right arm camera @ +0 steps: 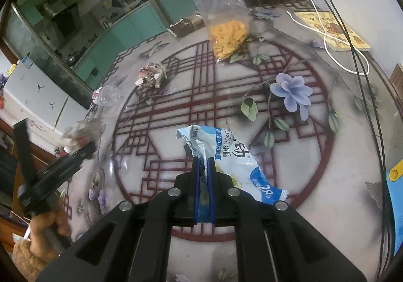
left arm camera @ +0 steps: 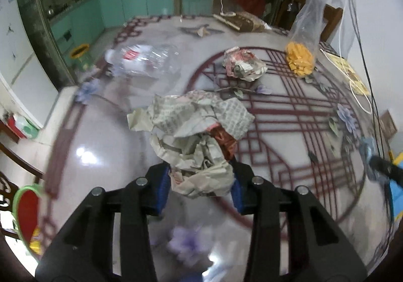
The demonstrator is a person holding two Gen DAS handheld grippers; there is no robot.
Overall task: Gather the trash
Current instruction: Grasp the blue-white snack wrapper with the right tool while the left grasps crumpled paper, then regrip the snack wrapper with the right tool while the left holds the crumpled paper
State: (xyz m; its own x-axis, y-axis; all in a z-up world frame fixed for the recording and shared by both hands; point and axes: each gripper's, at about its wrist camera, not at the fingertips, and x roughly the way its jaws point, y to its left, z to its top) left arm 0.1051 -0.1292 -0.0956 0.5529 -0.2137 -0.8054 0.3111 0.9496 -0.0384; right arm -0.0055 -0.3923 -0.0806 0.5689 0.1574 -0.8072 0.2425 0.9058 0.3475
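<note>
While the left tongs clamp the near end of a crumpled newspaper wad above the worktop, the right tongs stand together on a blue-and-white wrapper. A smaller paper ball, a clear bottle and a bag of yellow pieces lie farther back.

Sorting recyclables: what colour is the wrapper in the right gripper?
Blue and white wrapper; right wrist view.
</note>
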